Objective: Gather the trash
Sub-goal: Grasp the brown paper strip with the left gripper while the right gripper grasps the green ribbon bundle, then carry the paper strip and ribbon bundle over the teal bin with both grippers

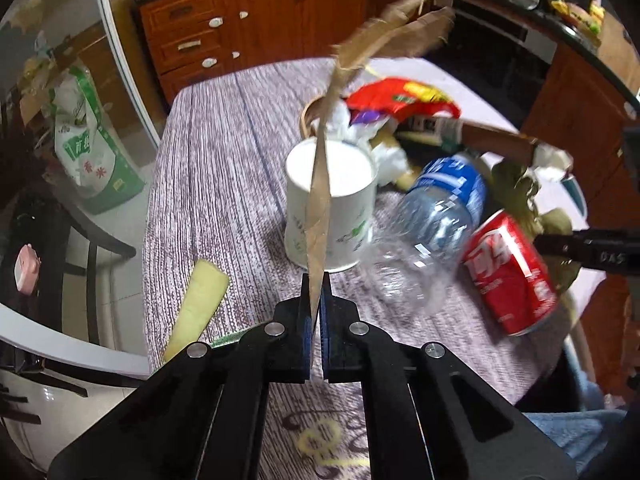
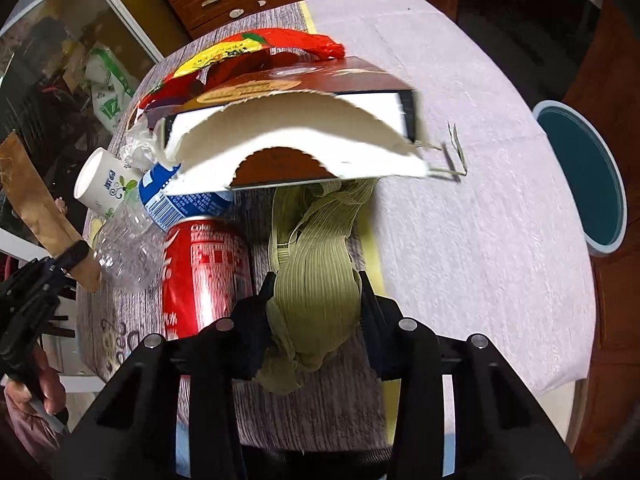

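My left gripper is shut on the lower end of a long brown paper strip, which stands up in front of a white paper cup. The same strip shows at the left edge of the right wrist view. My right gripper is closed around a bundle of green corn husk, both pads pressing its sides. Next to the husk lie a red cola can and a clear bottle with a blue label. Beyond them are a torn brown box and a red snack bag.
A teal bin stands off the table's right edge. A pale husk piece lies near the left table edge and crumpled tissue behind the cup. The white cloth covers the table's right half. Wooden cabinets line the back.
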